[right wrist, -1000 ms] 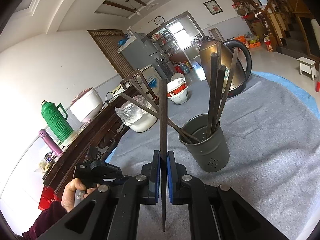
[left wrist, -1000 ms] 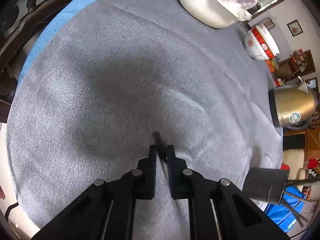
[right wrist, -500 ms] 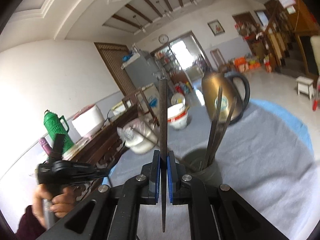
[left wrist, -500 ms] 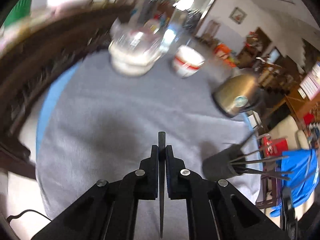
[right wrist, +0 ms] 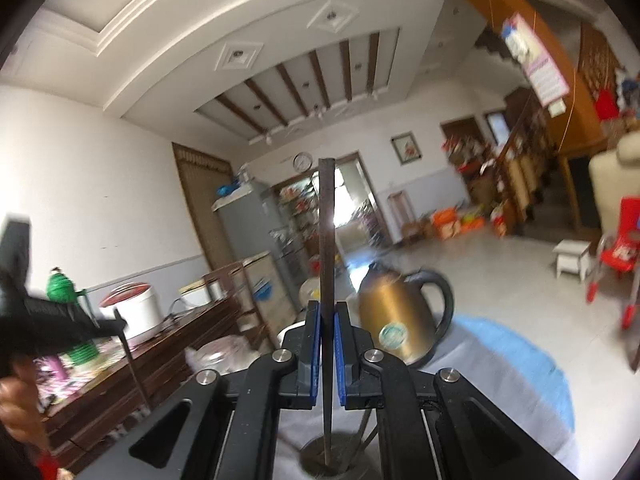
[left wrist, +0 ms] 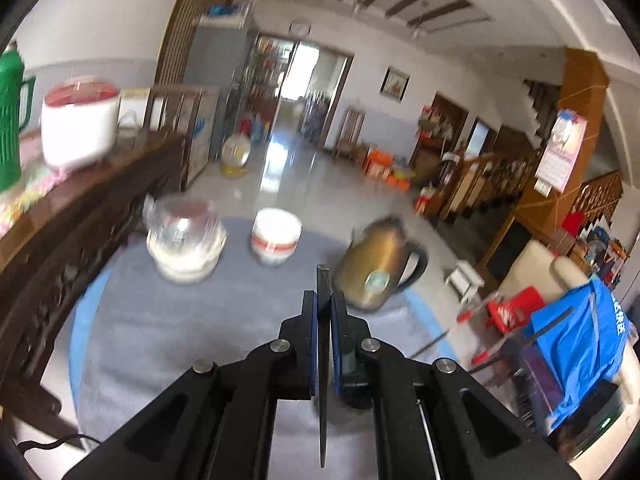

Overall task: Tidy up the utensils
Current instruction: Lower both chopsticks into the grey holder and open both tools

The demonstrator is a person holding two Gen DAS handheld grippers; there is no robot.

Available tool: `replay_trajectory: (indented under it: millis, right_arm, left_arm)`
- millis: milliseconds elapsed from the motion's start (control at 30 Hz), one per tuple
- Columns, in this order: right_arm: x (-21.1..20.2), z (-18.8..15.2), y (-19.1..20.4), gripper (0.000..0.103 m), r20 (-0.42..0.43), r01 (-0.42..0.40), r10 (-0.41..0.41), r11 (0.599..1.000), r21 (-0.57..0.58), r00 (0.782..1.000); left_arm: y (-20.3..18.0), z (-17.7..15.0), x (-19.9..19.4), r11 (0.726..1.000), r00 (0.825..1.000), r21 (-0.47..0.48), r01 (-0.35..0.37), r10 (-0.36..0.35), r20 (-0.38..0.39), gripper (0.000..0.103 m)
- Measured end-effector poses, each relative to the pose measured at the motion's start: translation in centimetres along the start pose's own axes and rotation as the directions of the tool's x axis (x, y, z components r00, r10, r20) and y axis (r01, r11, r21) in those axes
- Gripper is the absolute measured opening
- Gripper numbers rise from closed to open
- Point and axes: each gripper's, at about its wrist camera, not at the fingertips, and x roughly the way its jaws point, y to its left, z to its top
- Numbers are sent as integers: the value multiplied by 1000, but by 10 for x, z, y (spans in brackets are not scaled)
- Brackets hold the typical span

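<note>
No writing could be read. The round label on the kettle (left wrist: 376,282) was blurred, the white characters on the blue cloth (left wrist: 619,320) were too small to make out, and the wall poster (right wrist: 540,68) and the red bowl band (left wrist: 274,246) stayed smeared.

A lived-in family home, an open dining and living room. A round table (left wrist: 168,344) under a grey cloth carries a brass-coloured kettle (left wrist: 374,270), a lidded pot (left wrist: 184,240) and a red-banded bowl (left wrist: 276,236). Left of the table, a dark wooden sideboard (left wrist: 80,224) holds a rice cooker (left wrist: 78,120). Beyond the table: a refrigerator (left wrist: 222,80), framed picture (left wrist: 394,84), wall clock (left wrist: 300,26) and wooden staircase (left wrist: 500,176).
</note>
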Motion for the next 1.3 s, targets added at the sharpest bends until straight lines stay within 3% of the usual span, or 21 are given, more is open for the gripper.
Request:
replay_trajectory:
  millis: [133, 233, 333, 533, 600, 700, 767, 933, 1067, 1200, 1300]
  right_arm:
    - [15, -12, 2, 7, -5, 30, -30, 999, -25, 1000]
    - [27, -24, 3, 7, -38, 39, -40, 998, -41, 998]
    - [36, -35, -1, 7, -77, 29, -32, 999, -42, 997]
    - [50, -53, -12, 8, -205, -3, -7, 999, -51, 979]
    - [48, -54, -17, 8, -232, -19, 10, 999, -37, 973]
    - [46, -58, -19, 9, -270, -33, 26, 999, -22, 962]
    - [42, -59, -23, 9, -287, -34, 31, 999, -5, 957]
    - [19, -61, -32, 11, -268, -35, 56, 996, 82, 962]
    - [-10, -61, -36, 11, -238, -40, 73, 989, 140, 969]
    - [-27, -64, -26, 12, -265, -38, 68, 993, 116, 962]
    - [-35, -68, -14, 12, -310, -41, 63, 996, 75, 949]
  left_arm:
    - [-22, 8, 8, 999, 995, 4, 32, -32, 89, 6]
    - [-40, 2, 26, 999, 987, 43, -10, 2, 163, 7]
    - [-51, -12, 52, 996, 981, 72, -52, 38, 189, 7]
    - [-47, -41, 107, 991, 998, 120, -58, 53, 47, 7]
    - [-38, -46, 109, 994, 1000, 106, -25, 25, 8, 7]
    - [-27, -51, 95, 993, 1000, 113, -26, 27, -2, 25]
    - [-20, -55, 78, 990, 999, 137, -34, 33, 16, 53]
    - [4, -71, 38, 980, 996, 180, -80, 74, 40, 71]
    - [26, -94, 24, 974, 989, 177, -141, 145, -13, 77]
    - [36, -118, 17, 943, 960, 213, -257, 274, -54, 78]
    - [34, -128, 8, 921, 945, 247, -300, 322, -50, 79]
